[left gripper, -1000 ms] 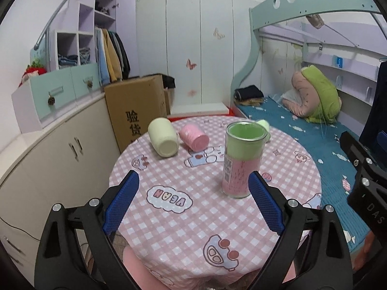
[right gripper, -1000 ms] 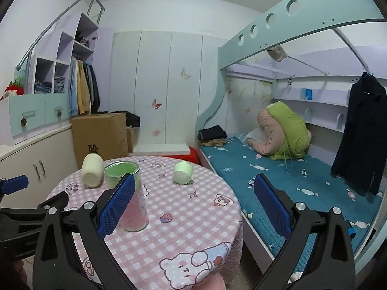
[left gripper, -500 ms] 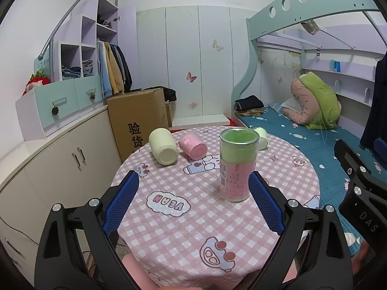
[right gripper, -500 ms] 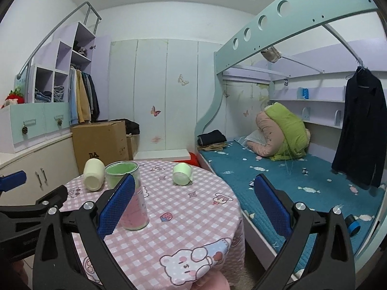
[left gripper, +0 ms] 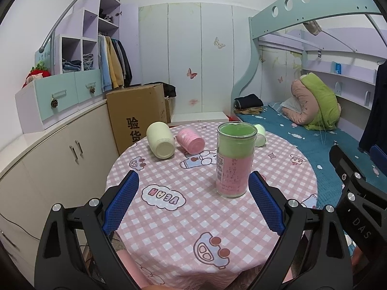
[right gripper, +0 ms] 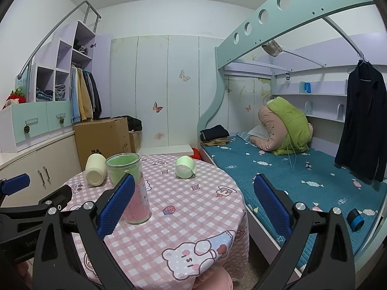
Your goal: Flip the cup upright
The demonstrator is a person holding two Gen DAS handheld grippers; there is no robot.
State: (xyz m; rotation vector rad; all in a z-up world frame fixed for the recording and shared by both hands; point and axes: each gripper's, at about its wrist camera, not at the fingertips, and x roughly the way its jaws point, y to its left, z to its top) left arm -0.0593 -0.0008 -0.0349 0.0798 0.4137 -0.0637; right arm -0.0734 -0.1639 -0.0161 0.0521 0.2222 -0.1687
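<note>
both grippers were spread wide and held nothing: your left gripper (left gripper: 193, 204) hung over the near edge of the table (left gripper: 285, 166), and your right gripper (right gripper: 193, 200) sat off toward the table's bed side.

the tall glass cup (left gripper: 235, 159) stood upright between the left fingers' line of sight, so it needed nothing. to do the flip well, you would have wanted to pick one fallen cup, come in across its body rather than along it, close on the middle of the wall, lift clear of the cloth, then rotate until the base faced down before setting it flat.

counted: three cups lay on their sides — one cream cup (left gripper: 160, 140), one pink cup (left gripper: 190, 141) just beside it, one pale green cup (right gripper: 185, 166) well apart at the far right — and one cup stood upright.
</note>
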